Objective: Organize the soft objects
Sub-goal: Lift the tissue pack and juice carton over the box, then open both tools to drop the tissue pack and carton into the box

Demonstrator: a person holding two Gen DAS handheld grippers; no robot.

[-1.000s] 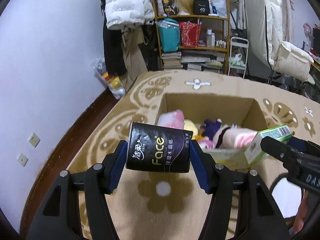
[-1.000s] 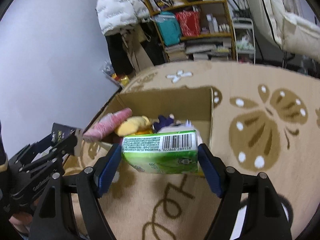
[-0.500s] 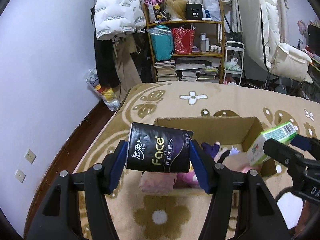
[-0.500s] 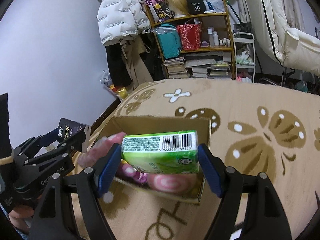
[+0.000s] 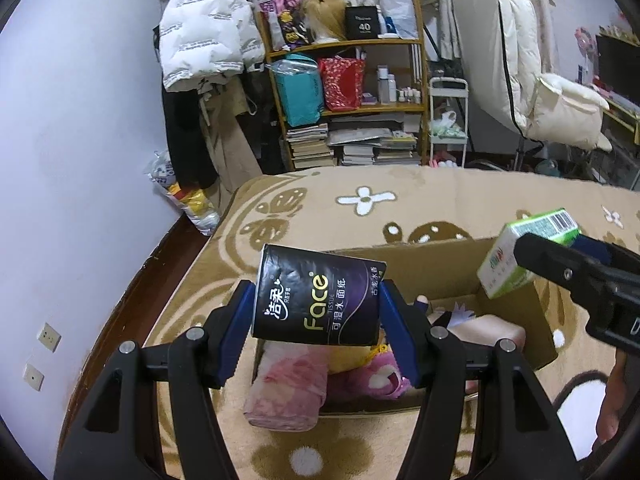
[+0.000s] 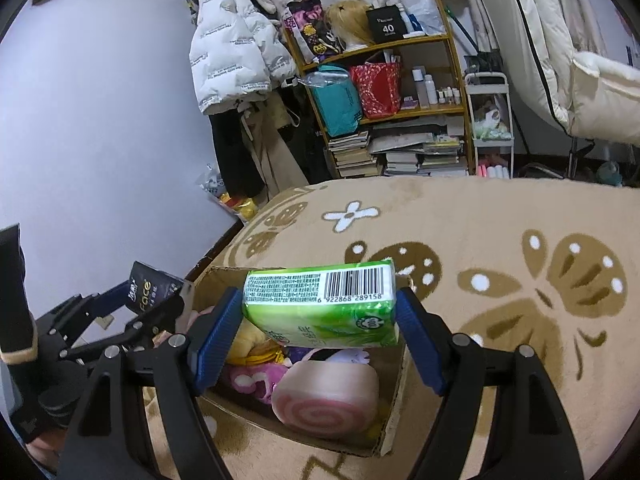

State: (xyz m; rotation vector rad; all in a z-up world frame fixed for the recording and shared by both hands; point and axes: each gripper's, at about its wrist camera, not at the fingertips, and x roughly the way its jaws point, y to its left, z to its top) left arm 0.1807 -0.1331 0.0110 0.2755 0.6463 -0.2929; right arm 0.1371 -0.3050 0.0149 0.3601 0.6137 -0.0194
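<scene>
My left gripper point(image 5: 318, 320) is shut on a black tissue pack point(image 5: 318, 296) and holds it above the near left of an open cardboard box point(image 5: 436, 256). My right gripper point(image 6: 320, 320) is shut on a green tissue pack point(image 6: 324, 304), held above the same box point(image 6: 394, 404); the pack also shows in the left wrist view point(image 5: 524, 252). The box holds a pink rolled towel point(image 5: 286, 392), a pink swirl cushion point(image 6: 328, 396), and pink, yellow and purple plush toys point(image 6: 256, 376). The left gripper with its black pack point(image 6: 150, 290) shows at the left of the right wrist view.
The box sits on a beige carpet with brown flower patterns point(image 5: 440, 196). A purple wall point(image 5: 80, 160) runs along the left. A cluttered wooden shelf point(image 5: 352, 80), a hanging white jacket point(image 5: 204, 36) and a white chair point(image 5: 560, 108) stand behind the carpet.
Both grippers, each still holding its pack, have moved forward over the box and tilted up; the box now lies lower and closer in both views.
</scene>
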